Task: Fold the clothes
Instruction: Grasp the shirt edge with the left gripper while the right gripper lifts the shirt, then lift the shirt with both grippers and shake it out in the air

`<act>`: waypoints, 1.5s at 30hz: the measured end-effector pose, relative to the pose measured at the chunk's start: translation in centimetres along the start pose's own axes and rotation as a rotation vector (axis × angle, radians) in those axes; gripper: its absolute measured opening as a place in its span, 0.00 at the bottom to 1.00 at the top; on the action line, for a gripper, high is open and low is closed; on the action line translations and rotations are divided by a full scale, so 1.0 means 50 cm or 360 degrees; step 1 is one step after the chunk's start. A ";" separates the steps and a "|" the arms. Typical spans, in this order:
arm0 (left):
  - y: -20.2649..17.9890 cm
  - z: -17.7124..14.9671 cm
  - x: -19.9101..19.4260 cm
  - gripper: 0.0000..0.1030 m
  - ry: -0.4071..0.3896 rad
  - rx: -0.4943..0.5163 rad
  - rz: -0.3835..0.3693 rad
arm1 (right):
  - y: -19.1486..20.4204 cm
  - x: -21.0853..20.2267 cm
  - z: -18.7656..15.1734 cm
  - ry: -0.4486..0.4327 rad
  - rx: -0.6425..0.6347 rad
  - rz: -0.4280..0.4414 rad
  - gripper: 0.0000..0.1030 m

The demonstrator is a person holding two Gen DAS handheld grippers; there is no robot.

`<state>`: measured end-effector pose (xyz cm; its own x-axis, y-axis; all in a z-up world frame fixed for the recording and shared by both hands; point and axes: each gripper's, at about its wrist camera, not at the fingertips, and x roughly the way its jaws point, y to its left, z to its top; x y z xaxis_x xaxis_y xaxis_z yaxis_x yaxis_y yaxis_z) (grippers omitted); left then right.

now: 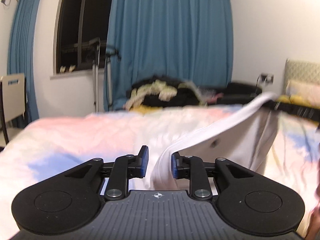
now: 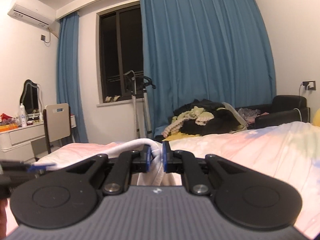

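A white garment (image 1: 220, 132) hangs stretched between my two grippers above the bed. In the left wrist view its edge drops between the blue pads of my left gripper (image 1: 159, 163); the jaws stand apart, with the cloth against the right pad only. My right gripper shows at the far right of that view (image 1: 296, 110), holding the other end. In the right wrist view my right gripper (image 2: 156, 157) is shut on the garment's white edge (image 2: 138, 143), and my left gripper (image 2: 30, 168) shows at the left edge.
The bed (image 1: 80, 132) has a pink, white and blue cover. A heap of dark and pale clothes (image 2: 202, 120) lies beyond it by a black sofa (image 2: 284, 110). Blue curtains (image 2: 204, 56), a window, a chair (image 2: 57, 124) and a dresser stand behind.
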<state>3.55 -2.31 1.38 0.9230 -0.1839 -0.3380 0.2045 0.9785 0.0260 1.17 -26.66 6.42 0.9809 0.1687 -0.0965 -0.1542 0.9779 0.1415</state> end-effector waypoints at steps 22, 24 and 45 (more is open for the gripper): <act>0.088 0.011 -0.077 0.11 -0.0218 -0.0408 -0.0061 | 0.025 0.113 -0.085 0.0550 0.0214 0.0056 0.26; 0.098 0.014 -0.073 0.11 -0.0211 -0.0440 -0.0050 | 0.039 0.115 -0.105 0.0632 0.0141 0.0042 0.27; 0.117 -0.019 -0.035 0.13 -0.0062 -0.0419 0.0132 | 0.082 0.026 -0.099 0.0398 -0.0055 -0.0128 0.12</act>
<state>2.79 3.84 1.22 0.9459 -0.1005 -0.3086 0.0406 0.9800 -0.1948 1.22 -21.82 2.00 0.9312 0.1116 -0.3470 -0.0853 0.9923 0.0903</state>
